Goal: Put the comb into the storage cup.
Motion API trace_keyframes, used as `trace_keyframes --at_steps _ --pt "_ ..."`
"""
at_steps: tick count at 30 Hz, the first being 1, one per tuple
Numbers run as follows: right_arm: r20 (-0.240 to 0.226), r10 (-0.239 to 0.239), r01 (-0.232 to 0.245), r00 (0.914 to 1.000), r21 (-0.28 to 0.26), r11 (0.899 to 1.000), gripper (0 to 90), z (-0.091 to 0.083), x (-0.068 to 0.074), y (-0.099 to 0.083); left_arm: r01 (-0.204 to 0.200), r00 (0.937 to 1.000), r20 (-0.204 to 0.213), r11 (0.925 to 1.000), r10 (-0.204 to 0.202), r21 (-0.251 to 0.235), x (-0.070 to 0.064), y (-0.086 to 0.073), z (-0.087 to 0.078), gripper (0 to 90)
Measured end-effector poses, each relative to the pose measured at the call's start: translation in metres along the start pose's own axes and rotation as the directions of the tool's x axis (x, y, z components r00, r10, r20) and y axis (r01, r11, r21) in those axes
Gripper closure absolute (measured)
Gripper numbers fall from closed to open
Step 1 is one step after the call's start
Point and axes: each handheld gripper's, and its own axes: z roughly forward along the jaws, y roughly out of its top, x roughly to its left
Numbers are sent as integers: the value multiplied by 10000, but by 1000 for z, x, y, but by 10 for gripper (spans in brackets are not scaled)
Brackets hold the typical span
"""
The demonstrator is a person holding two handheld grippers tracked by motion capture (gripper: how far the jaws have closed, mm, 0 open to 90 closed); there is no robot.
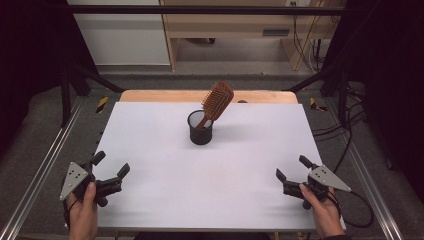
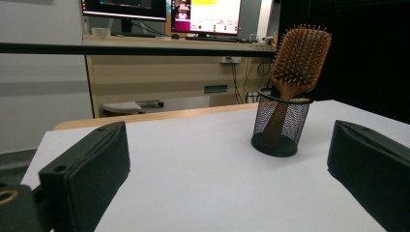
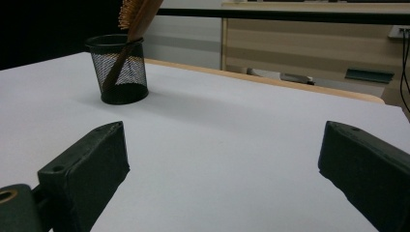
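A wooden paddle hairbrush (image 1: 217,102) (image 2: 299,60) (image 3: 138,17) stands handle-down in a black mesh cup (image 1: 200,128) (image 2: 280,123) (image 3: 119,68), leaning to the right, near the middle back of the white table (image 1: 210,190). My left gripper (image 1: 111,164) (image 2: 227,169) rests open at the table's front left corner, held by a hand, with nothing between its jaws. At the front right, my right gripper (image 1: 292,167) (image 3: 222,164) is likewise open and empty. Both point toward the cup from well short of it.
A wooden strip (image 1: 165,95) borders the table's far edge. Metal rails (image 1: 45,165) run along both sides. Beyond stand a wooden desk (image 2: 159,72) with monitors (image 2: 208,14) and hanging cables (image 1: 305,45).
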Motion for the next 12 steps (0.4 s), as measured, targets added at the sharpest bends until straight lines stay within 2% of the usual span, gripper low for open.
trace_keyframes --at_steps 9,12 --pt "-168 -29 25 9999 -226 9997 41 19 6 4 -106 9996 253 9999 107 -62 -5 1 3 15" --pt "-107 -64 63 9999 -95 9999 41 23 7 3 -109 9995 280 9999 110 -17 -6 0 5 15"
